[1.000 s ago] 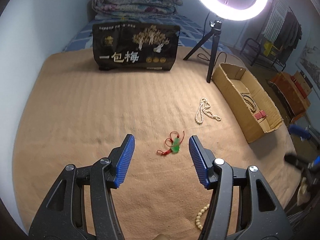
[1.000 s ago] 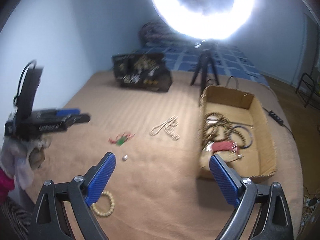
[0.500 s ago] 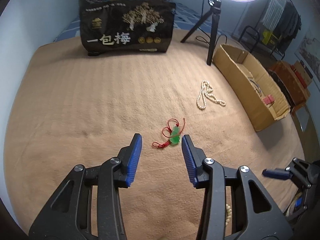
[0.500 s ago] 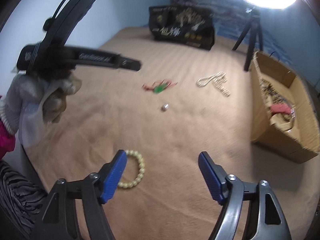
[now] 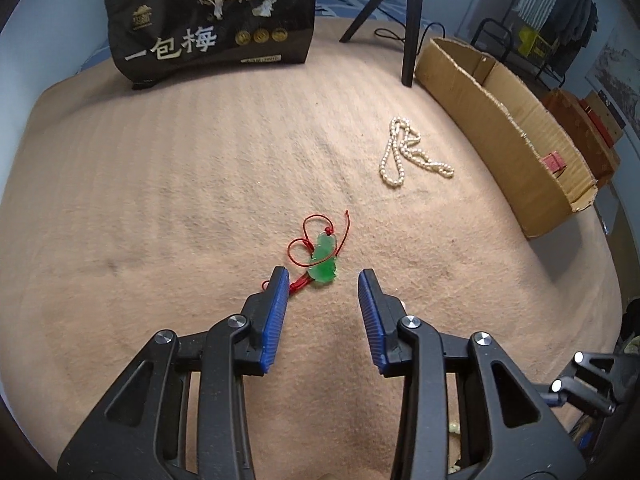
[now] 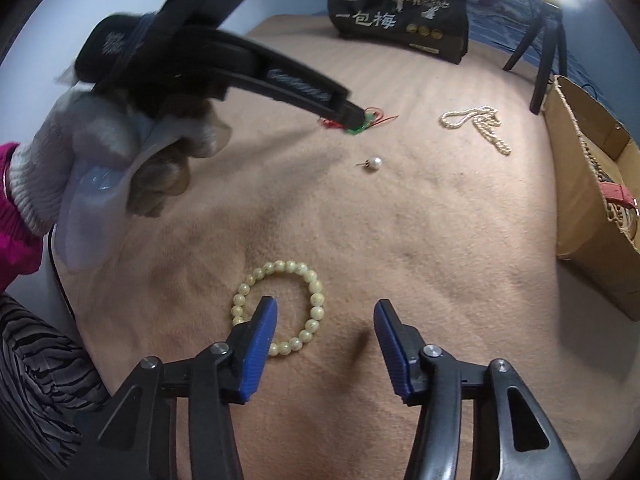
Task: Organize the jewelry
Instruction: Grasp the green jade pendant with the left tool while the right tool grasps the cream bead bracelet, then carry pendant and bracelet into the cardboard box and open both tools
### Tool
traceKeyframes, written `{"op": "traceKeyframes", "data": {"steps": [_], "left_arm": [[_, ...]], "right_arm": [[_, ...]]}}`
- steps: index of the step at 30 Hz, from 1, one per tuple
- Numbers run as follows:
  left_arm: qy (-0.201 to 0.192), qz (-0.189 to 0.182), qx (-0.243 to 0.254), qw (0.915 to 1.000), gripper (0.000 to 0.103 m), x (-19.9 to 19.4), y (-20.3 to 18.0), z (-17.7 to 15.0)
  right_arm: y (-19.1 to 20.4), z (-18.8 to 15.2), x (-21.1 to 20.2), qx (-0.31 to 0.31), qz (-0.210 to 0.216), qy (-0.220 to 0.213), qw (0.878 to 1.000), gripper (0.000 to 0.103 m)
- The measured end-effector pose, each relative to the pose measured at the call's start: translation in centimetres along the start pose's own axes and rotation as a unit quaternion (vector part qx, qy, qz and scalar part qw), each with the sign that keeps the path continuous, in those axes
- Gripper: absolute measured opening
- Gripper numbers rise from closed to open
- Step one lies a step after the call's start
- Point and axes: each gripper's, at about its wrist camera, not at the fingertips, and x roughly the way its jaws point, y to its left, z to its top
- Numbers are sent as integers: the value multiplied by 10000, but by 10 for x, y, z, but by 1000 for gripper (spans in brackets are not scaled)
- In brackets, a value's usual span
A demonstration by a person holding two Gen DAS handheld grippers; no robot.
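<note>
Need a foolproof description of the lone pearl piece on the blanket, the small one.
Start at the open cardboard box on the tan blanket; left of it lies the white pearl necklace. Further left, nearer the camera, sits a single white pearl stud. Unlike every strand around it, it is one bead on a short pin.

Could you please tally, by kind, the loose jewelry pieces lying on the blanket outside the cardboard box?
Green pendant on red cord: 1
Pearl necklace: 1
Yellowish bead bracelet: 1
Single pearl earring: 1
Total: 4

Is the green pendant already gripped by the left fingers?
No, the green pendant lies on the blanket just ahead of the open left gripper.
</note>
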Motion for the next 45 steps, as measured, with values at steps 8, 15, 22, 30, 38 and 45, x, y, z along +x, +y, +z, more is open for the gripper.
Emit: {"op": "traceKeyframes", "data": {"steps": [8,15,22,30,38,45], "left_arm": [[59,105,159,9998,35,18,-9,3],[30,161,167,9997,30,24,-8,6],[19,251,195,9995,15,26,-8,7],[-20,310,205,9993,15,19,-7,5],[-159,324,55,9993,15,4,5,4],[-352,368,-126,9986,15,-15,17,6]], "right_arm": [[6,0,12,-67,-40,109,9999,44],[11,-4,15,-175,-121,126,9997,41],[19,-7,12,-276,-235,130,9993,29],[17,-4,14,-245,-147,150,9995,8],[15,1,5,-191,-61,2,9998,5],[15,9,-11,-144,-69,-254,9996,5]]}}
